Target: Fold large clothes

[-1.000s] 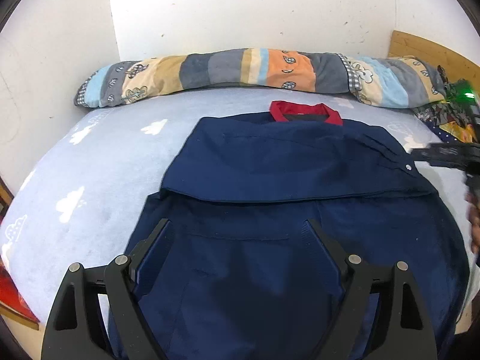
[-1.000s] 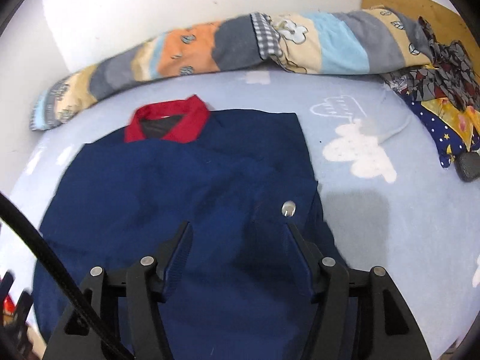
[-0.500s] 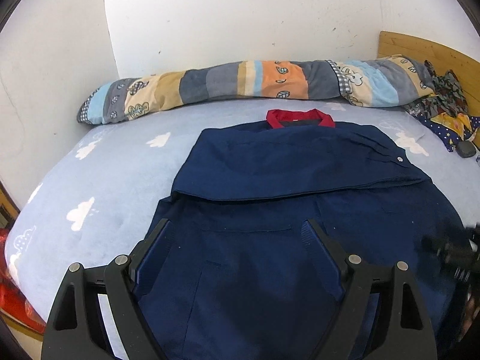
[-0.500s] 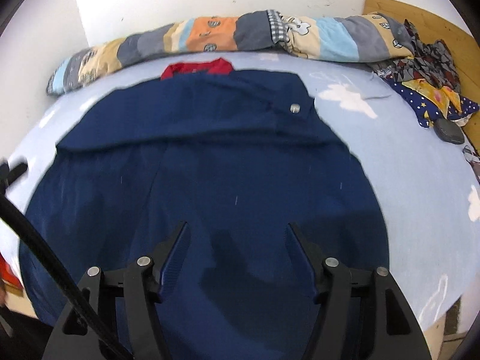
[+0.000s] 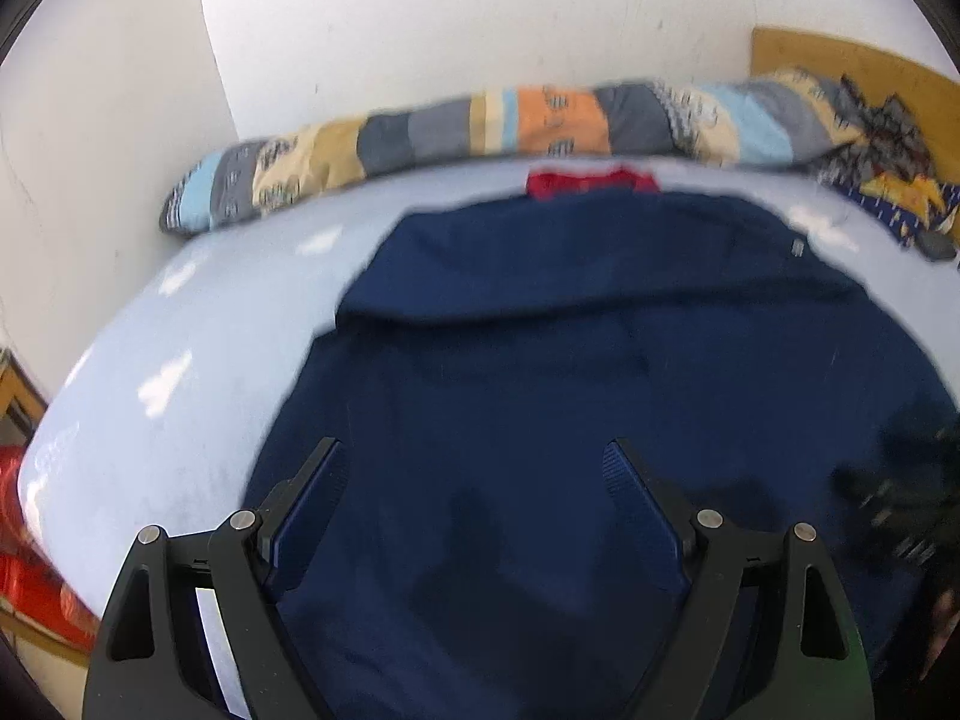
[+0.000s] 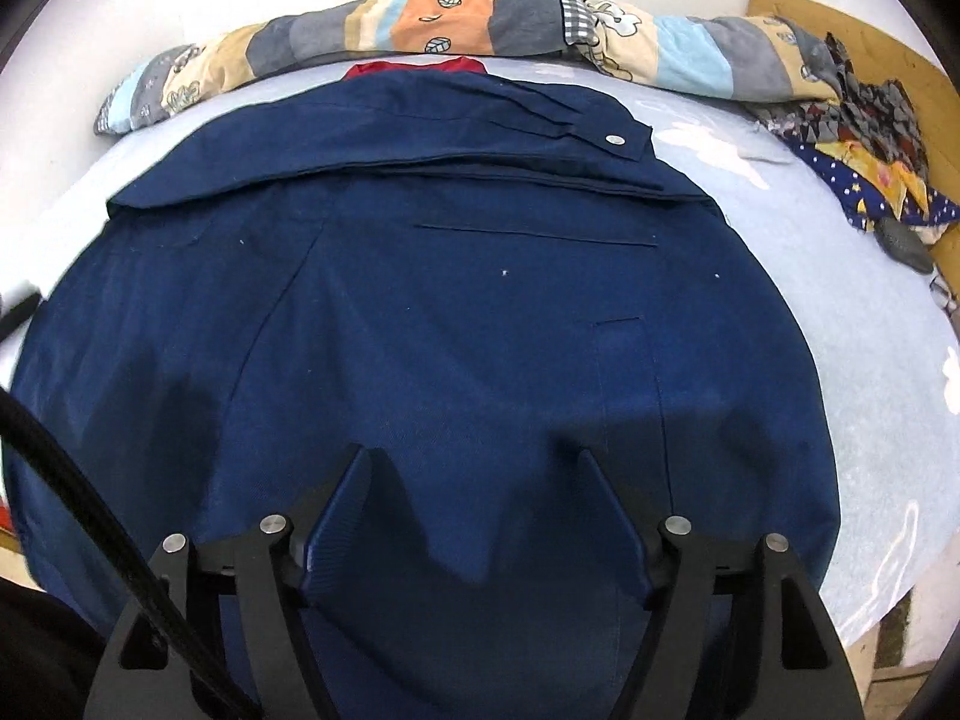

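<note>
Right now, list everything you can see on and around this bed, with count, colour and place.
jacket: one, navy with red collar, spread on the bed, sleeves folded across its upper part.
snap button: one, silver, on the folded sleeve cuff.
bedsheet: one, pale blue with white clouds.
rolled quilt: one, patchwork, along the wall.
crumpled clothes: a pile, dark patterned, far right corner.
left gripper: black, fingers open above the jacket.
right gripper: black, fingers open, just been widening, nothing between.

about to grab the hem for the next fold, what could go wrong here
The sleeves lie loosely folded across the jacket; lifting the hem could slide them off. Both grippers, left and right, hang open over mid-cloth, so closing here may pinch only the top layer. The near hem hangs past the bed edge and could drag.
</note>
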